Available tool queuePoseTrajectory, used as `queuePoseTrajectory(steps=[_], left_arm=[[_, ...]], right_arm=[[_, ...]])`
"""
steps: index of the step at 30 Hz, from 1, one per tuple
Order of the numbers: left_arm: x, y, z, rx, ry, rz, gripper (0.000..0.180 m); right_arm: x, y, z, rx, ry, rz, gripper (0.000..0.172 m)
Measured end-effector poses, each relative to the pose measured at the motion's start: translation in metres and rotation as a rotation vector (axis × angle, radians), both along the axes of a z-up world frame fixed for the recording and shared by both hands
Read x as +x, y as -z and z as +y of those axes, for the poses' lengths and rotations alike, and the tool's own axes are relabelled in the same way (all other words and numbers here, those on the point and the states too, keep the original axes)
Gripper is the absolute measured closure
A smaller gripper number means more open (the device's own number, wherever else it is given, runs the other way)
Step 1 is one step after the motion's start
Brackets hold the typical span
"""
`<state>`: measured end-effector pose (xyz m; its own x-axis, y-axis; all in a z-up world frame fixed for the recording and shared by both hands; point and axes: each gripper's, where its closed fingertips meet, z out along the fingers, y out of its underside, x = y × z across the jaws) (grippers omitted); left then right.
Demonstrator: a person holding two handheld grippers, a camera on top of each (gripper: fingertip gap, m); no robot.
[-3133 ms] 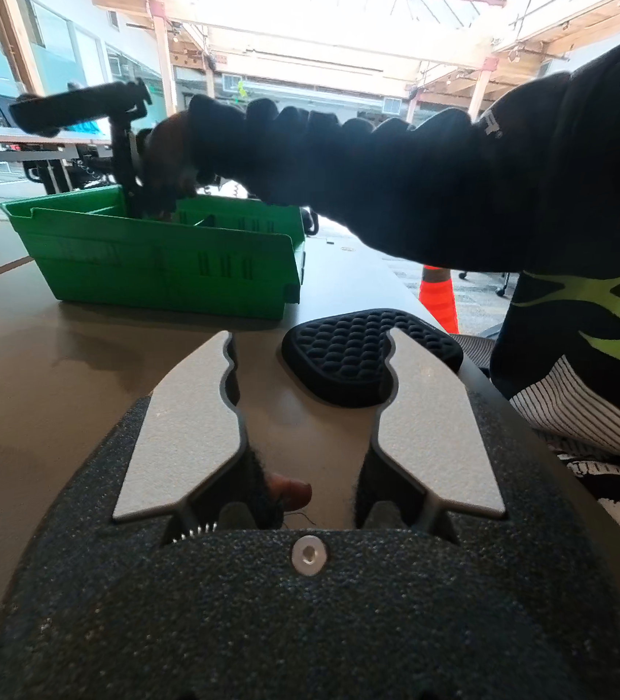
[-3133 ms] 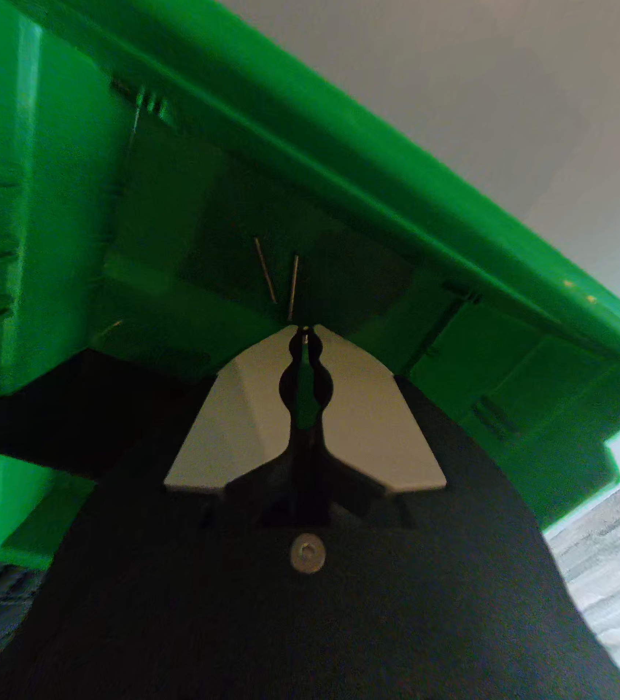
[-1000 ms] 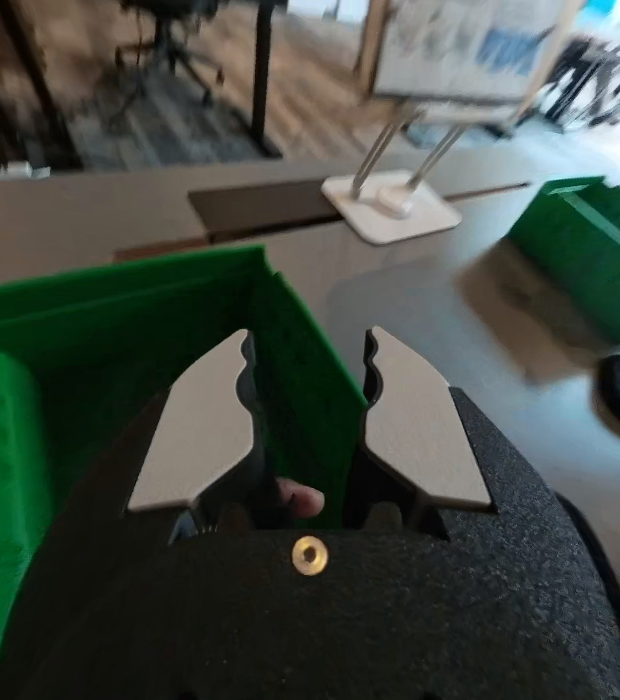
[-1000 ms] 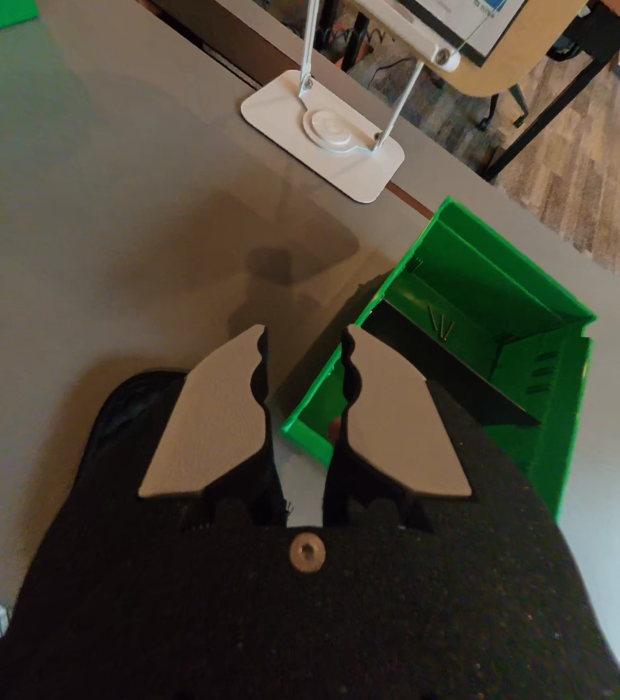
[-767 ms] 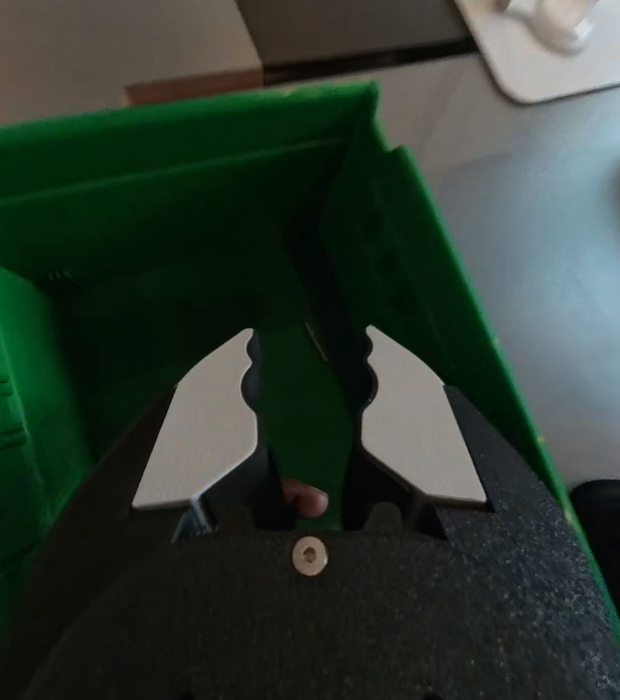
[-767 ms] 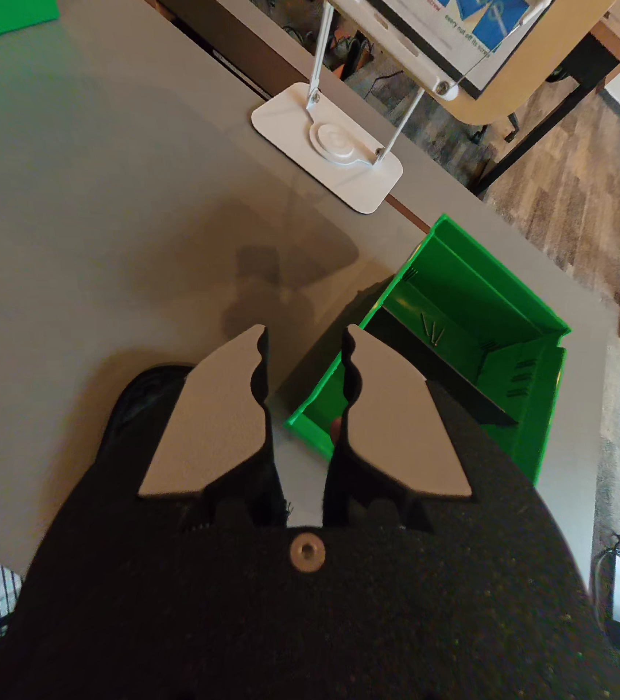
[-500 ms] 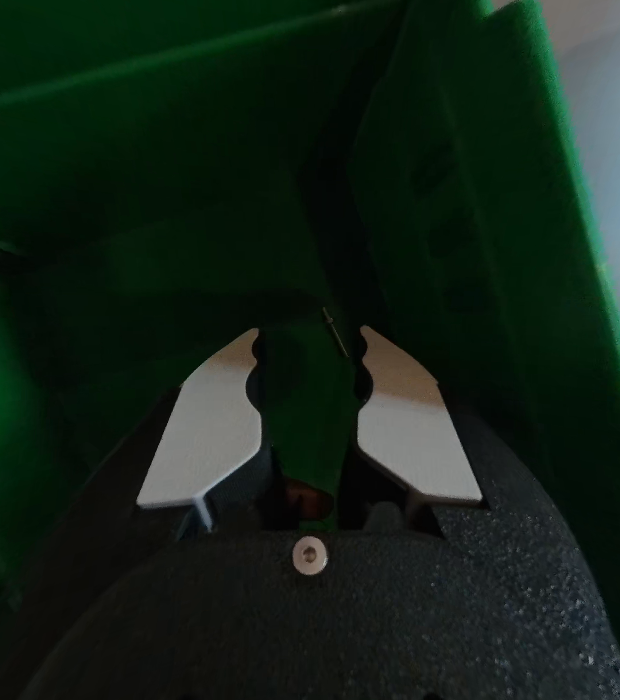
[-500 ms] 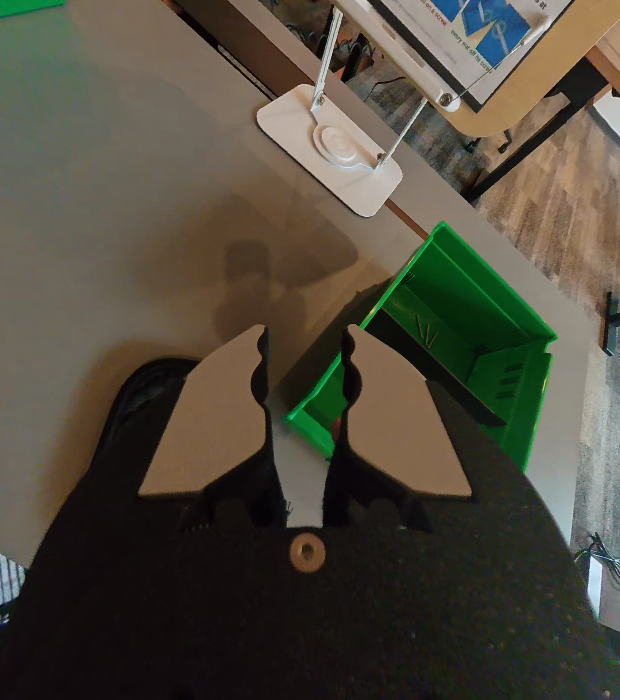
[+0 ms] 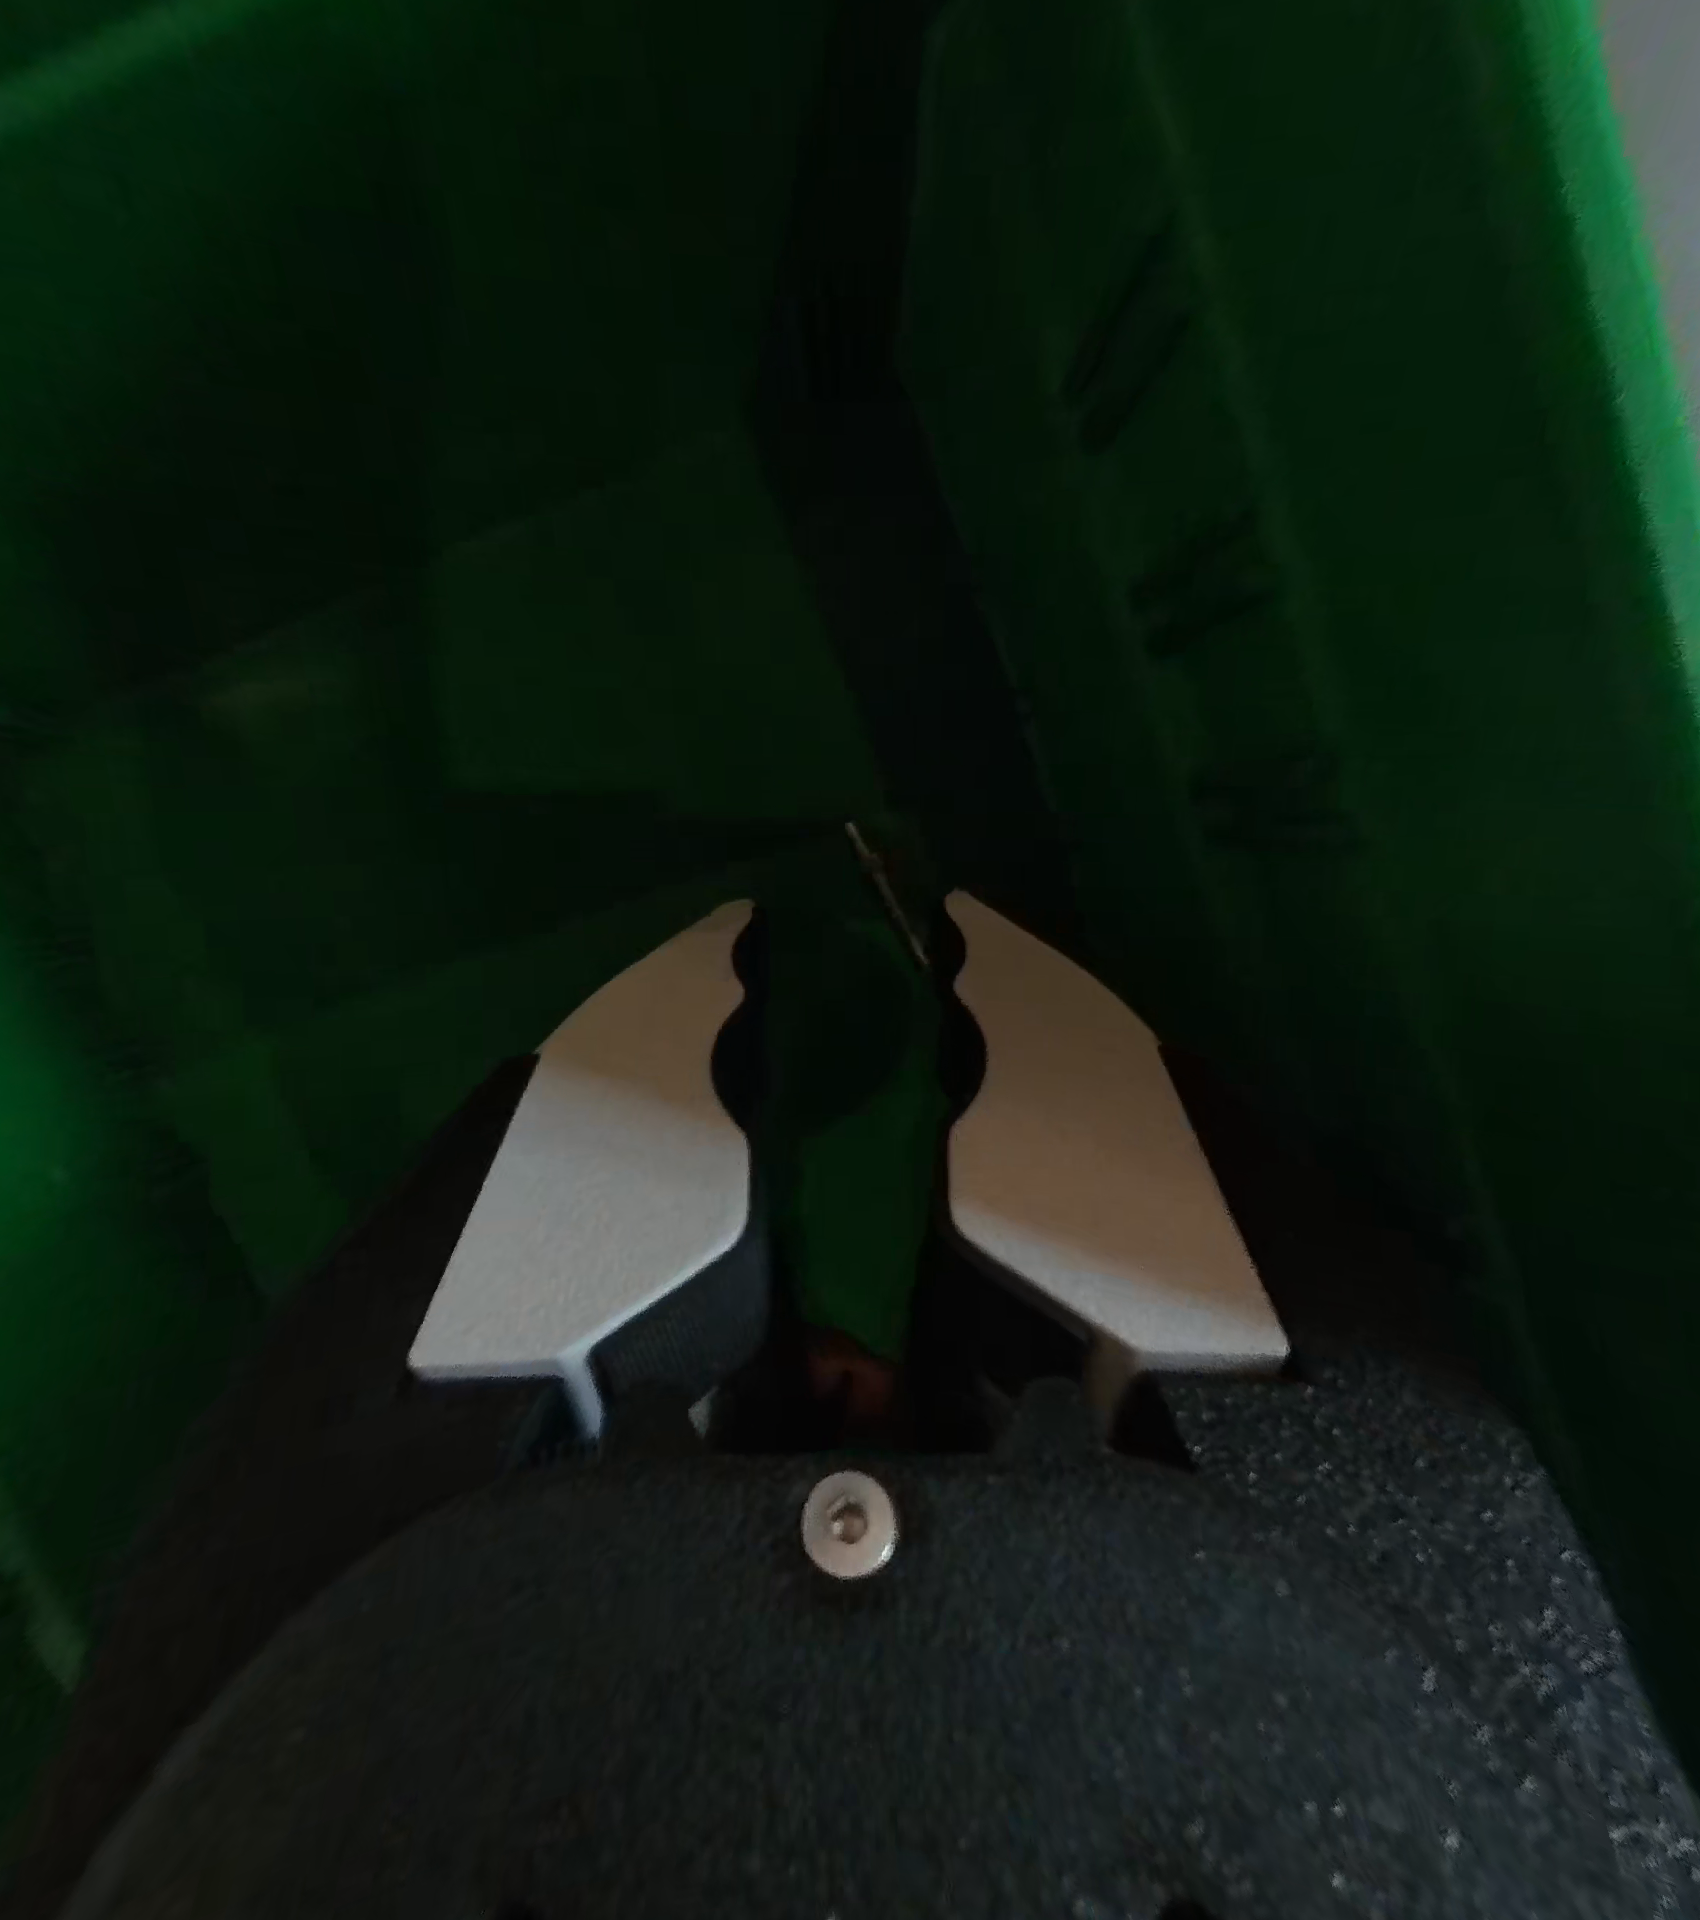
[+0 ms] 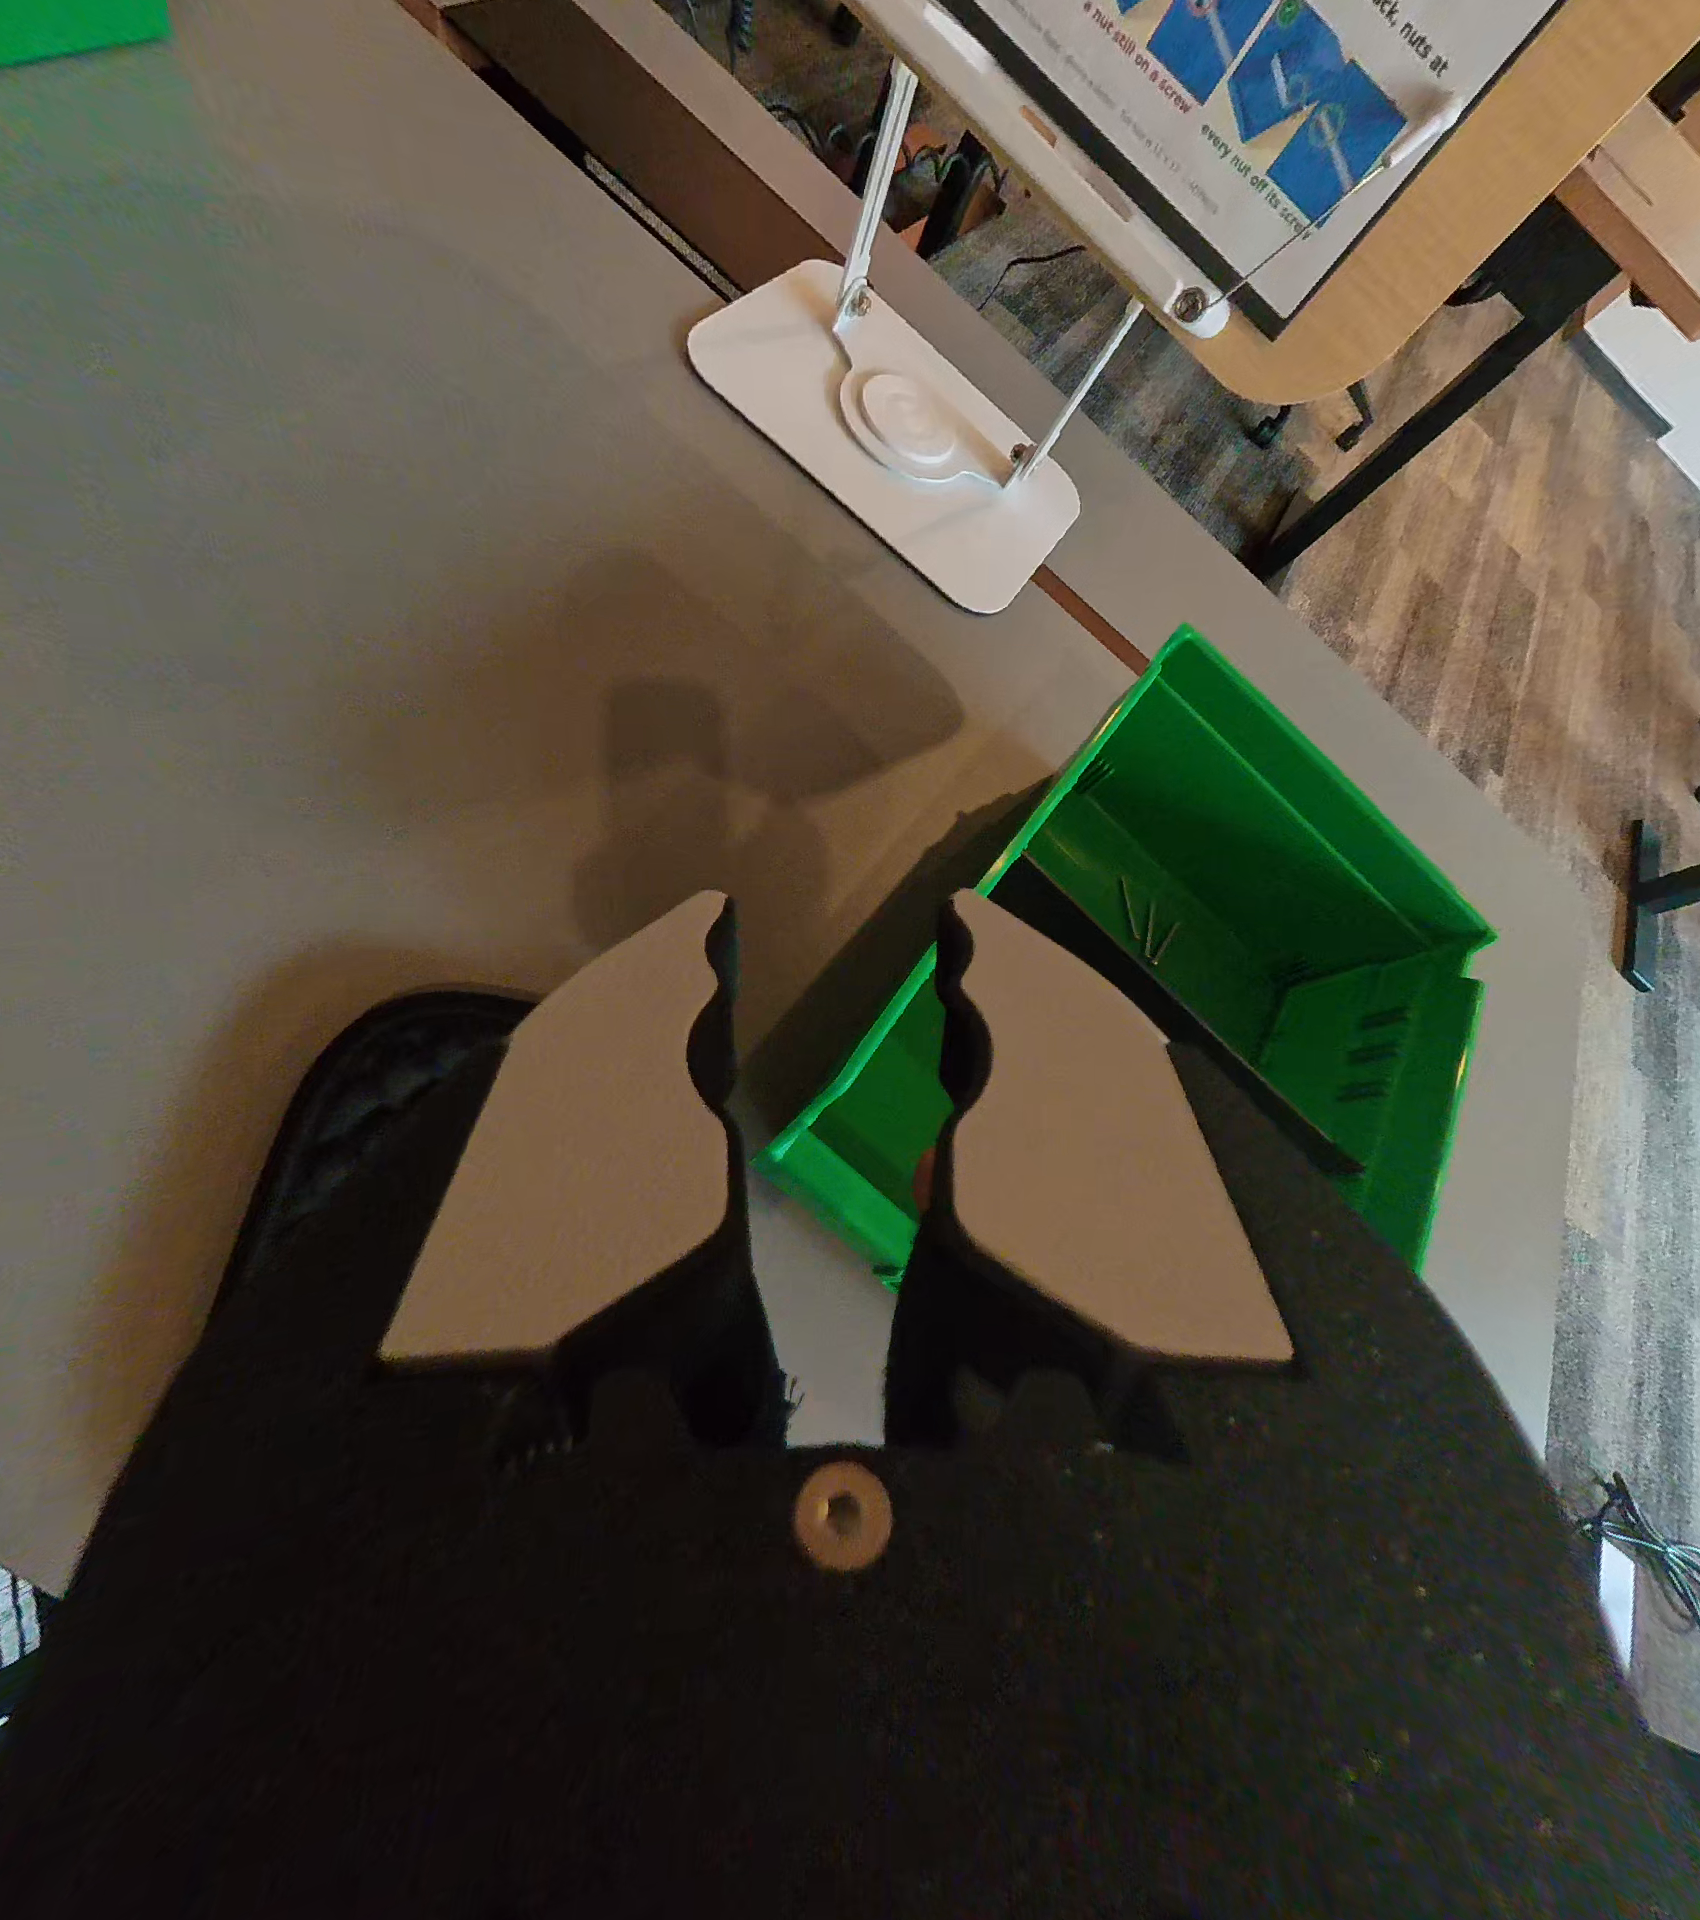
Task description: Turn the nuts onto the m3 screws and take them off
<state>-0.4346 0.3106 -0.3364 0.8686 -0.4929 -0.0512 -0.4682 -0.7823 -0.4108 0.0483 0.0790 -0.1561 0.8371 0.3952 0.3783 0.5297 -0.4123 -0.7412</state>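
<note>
Screws and nuts sit in green bins on a grey counter (image 10: 306, 520). Largest in sight is that counter, then the right-hand green bin (image 10: 1324, 831), where three thin screws (image 10: 1152, 932) lie on its floor, beyond the right tool (image 10: 835, 914), which hangs above with its jaws apart and nothing between them. The left tool (image 9: 851, 914) is down inside the other green bin (image 9: 1448, 727), jaws open, with one slim screw (image 9: 890, 896) lying on the floor just beside the right fingertip (image 9: 971, 925), untouched as far as can be seen. The step looks like picking that screw. It would go best by shifting so the shaft lies midway between the pads, tips close to the floor, then closing slowly across the shaft so it does not roll.
</note>
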Motion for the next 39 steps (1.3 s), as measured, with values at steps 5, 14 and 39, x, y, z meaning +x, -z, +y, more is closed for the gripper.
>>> queuePoseTrajectory(steps=[5, 14, 39], left_arm=[[0.004, 0.001, -0.005, -0.029, 0.010, -0.010, 0.169], [-0.013, -0.011, -0.003, 0.087, -0.022, -0.108, 0.178], [0.245, -0.247, -0.204, 0.511, 0.817, -1.298, 0.179]], right_arm=[[0.002, -0.002, -0.002, 0.012, 0.001, -0.007, 0.137], [0.008, -0.003, -0.009, 0.032, 0.000, 0.001, 0.140], [-0.178, -0.062, 0.010, 0.166, -0.693, 0.602, 0.154]])
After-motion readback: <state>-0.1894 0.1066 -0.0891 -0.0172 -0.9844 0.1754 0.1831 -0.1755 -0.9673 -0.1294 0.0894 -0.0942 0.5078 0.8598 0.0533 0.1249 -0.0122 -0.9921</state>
